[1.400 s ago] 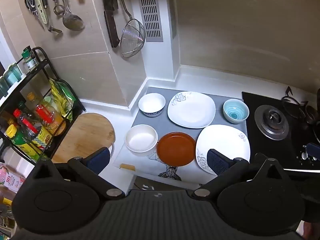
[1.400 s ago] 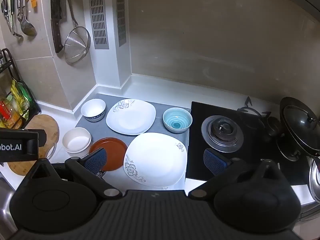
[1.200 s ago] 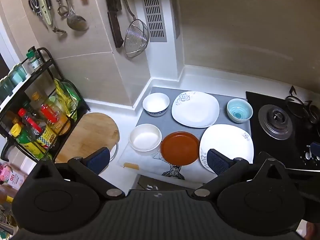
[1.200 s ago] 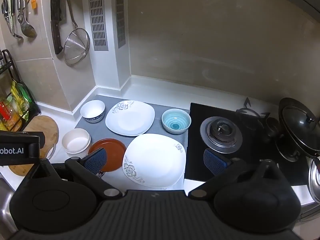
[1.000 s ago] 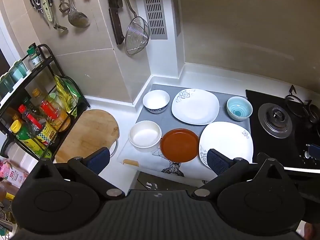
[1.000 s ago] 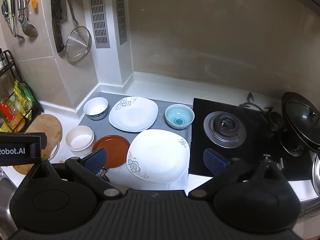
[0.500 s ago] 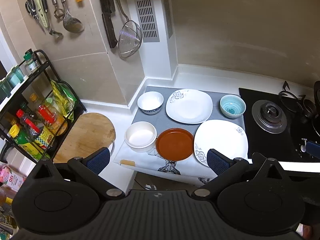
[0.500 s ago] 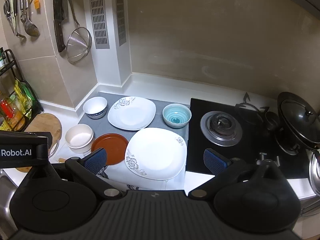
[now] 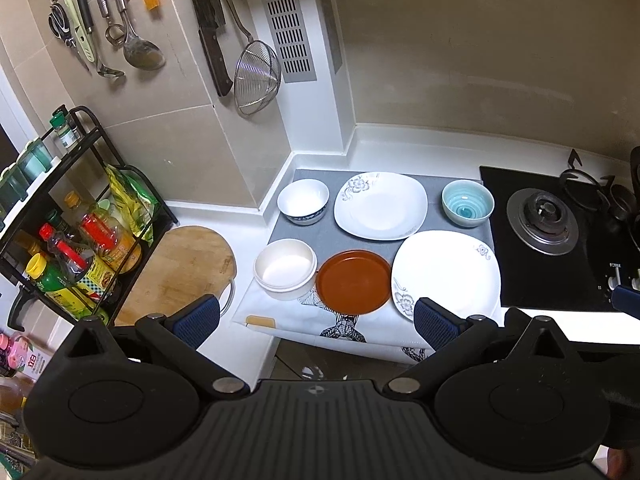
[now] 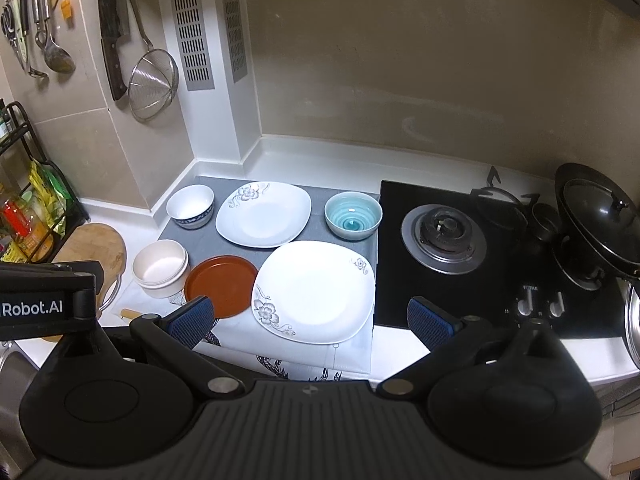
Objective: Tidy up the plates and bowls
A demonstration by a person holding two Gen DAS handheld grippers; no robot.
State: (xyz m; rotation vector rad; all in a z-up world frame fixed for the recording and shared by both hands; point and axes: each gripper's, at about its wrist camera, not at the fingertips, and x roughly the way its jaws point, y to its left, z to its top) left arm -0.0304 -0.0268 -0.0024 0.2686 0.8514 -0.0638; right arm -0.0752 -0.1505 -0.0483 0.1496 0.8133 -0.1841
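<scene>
Right wrist view: both claws wide, empty; large plate [image 10: 316,292] overhangs tabletop [image 10: 400,340] edge — clumsy pinch could tip it off.

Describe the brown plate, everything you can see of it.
The brown plate is round and shallow, reddish brown with a low raised rim and a matte, glazed look. It is empty and lies flat near the front edge of the mat, between the cream bowl and the big white plate. No gripper touches it.
</scene>
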